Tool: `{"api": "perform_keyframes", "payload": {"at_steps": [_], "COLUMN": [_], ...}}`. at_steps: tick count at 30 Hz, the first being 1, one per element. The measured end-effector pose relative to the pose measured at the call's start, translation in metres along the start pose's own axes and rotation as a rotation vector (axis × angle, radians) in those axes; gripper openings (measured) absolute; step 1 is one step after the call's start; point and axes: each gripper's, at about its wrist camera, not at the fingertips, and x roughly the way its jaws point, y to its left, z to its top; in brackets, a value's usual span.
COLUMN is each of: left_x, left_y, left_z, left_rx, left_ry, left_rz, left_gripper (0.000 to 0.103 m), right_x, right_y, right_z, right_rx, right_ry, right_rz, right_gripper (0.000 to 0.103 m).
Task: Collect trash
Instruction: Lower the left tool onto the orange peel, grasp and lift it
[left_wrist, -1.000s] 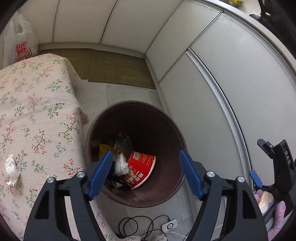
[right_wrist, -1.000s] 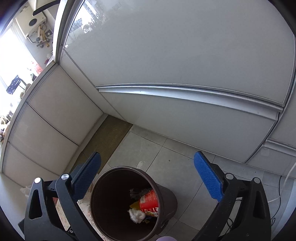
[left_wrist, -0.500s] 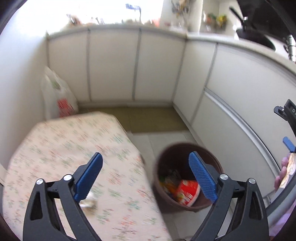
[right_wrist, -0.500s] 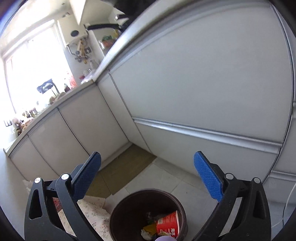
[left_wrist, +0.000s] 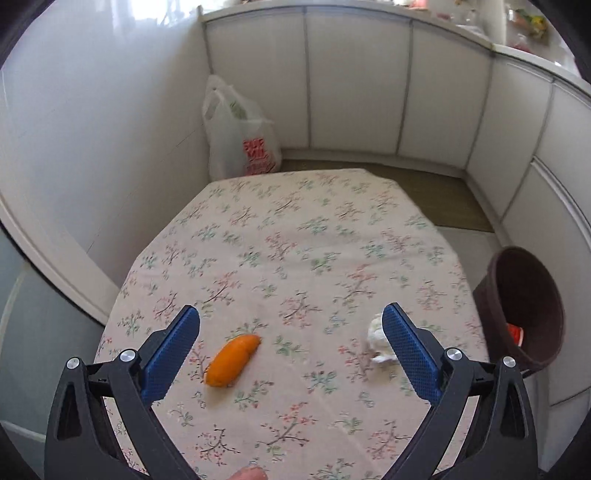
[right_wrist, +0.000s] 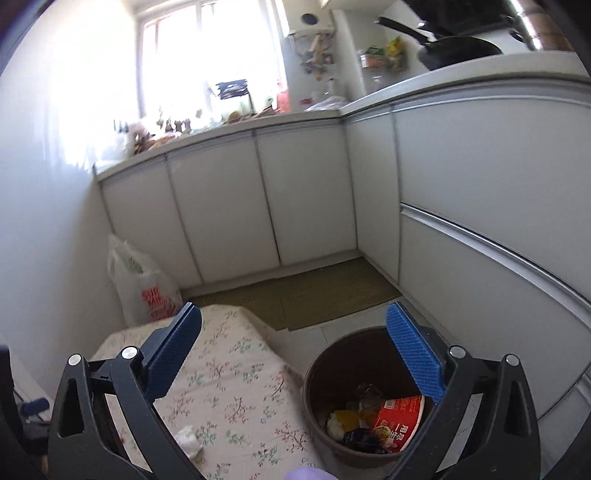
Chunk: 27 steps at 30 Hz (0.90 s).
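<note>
Left gripper (left_wrist: 291, 354) hangs over the floral tablecloth (left_wrist: 295, 236) w/ jaws spread wide, nothing between them; right gripper (right_wrist: 293, 350) likewise wide apart & empty, aimed more toward the brown bin (right_wrist: 321, 402) beside the table. Two bits of trash left on the cloth: an orange peel-like piece (left_wrist: 232, 361) lying just inside the left blue pad (left_wrist: 170, 358), & a crumpled white tissue (left_wrist: 377, 341) touching the line of the other pad, partly hidden behind it; same tissue shows near the table edge in the right view (right_wrist: 189, 441). Bin already holds a red noodle cup (right_wrist: 397, 421) & other scraps.

My read: next step is a pick w/ the left tool, prob the orange piece; to do it well, centre the jaws so the piece sits midway, line the pads across its narrow side, drop until tips nearly brush the cloth w/o pinching fabric, then close; tissue is soft, so grab it deep, not by a loose corner.
</note>
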Motion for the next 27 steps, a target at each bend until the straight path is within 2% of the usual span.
{"api": "perform_keyframes", "payload": {"at_steps": [2, 3, 6, 7, 10, 15, 20, 27], "left_x": [0.021, 0.036, 0.071, 0.08, 0.103, 0.127, 0.143, 0.16], "left_y": [0.02, 0.029, 0.052, 0.057, 0.06, 0.056, 0.059, 0.063], "left_z": [-0.008, -0.008, -0.012, -0.013, -0.023, -0.037, -0.041, -0.046], "left_rx": [-0.015, -0.023, -0.078, -0.083, -0.038, 0.014, 0.014, -0.019], "left_ry": [0.055, 0.111, 0.246, 0.277, 0.353, 0.424, 0.47, 0.522], "left_rz": [0.033, 0.031, -0.048, -0.047, -0.028, -0.021, -0.017, -0.011], "left_gripper": [0.096, 0.096, 0.096, 0.096, 0.096, 0.096, 0.096, 0.096], "right_x": [0.006, 0.01, 0.021, 0.027, 0.042, 0.057, 0.07, 0.079], "right_y": [0.025, 0.036, 0.056, 0.063, 0.082, 0.096, 0.095, 0.103], "right_z": [-0.008, -0.013, -0.029, -0.034, -0.053, -0.068, -0.077, -0.093], "right_rx": [-0.089, -0.119, -0.138, -0.144, -0.186, -0.24, -0.243, -0.309], "right_ry": [0.045, 0.072, 0.181, 0.229, 0.336, 0.417, 0.482, 0.562], "right_rz": [0.019, 0.041, 0.111, 0.128, 0.149, 0.117, 0.099, 0.088], "right_gripper": [0.096, 0.096, 0.096, 0.096, 0.096, 0.096, 0.096, 0.096]}}
